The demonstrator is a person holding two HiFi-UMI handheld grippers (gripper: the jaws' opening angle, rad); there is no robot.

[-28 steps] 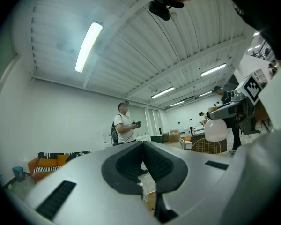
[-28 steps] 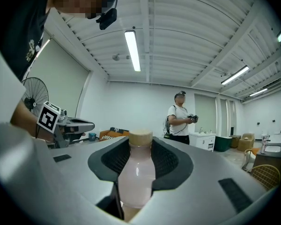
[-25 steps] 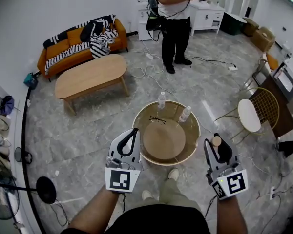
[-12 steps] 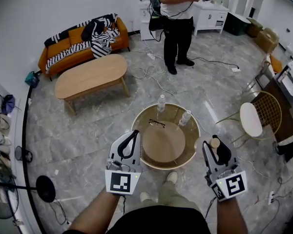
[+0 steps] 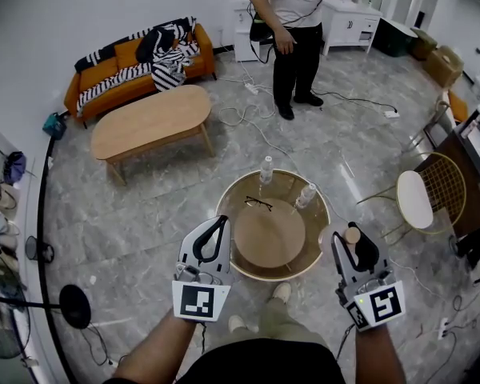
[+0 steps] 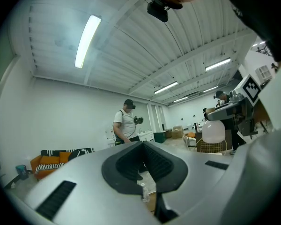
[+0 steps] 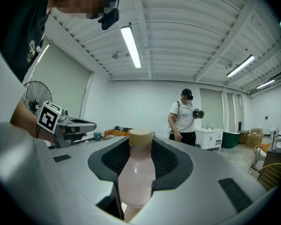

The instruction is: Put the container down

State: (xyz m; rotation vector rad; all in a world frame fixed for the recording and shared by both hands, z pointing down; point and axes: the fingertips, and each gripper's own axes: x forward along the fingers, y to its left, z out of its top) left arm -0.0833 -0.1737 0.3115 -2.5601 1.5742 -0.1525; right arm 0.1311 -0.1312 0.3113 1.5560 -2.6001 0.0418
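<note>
Two grips — right tongs (image 5: 354,245) clamp a smooth, pale-pink, tan-capped bottle (image 7: 136,177); left tongs (image 5: 221,222) pressed together.

The container (image 7: 136,172) is smooth, glossy, milky-pink plastic with a matt cork-coloured cap. The right tongs (image 7: 140,146) and the left tongs (image 5: 219,224) have matt grey plastic shells and black ribbed pads. The round tabletop (image 5: 284,184) is glossy glass around a matt wooden disc (image 5: 269,232). The floor (image 5: 144,214) is polished grey marble-look stone
</note>
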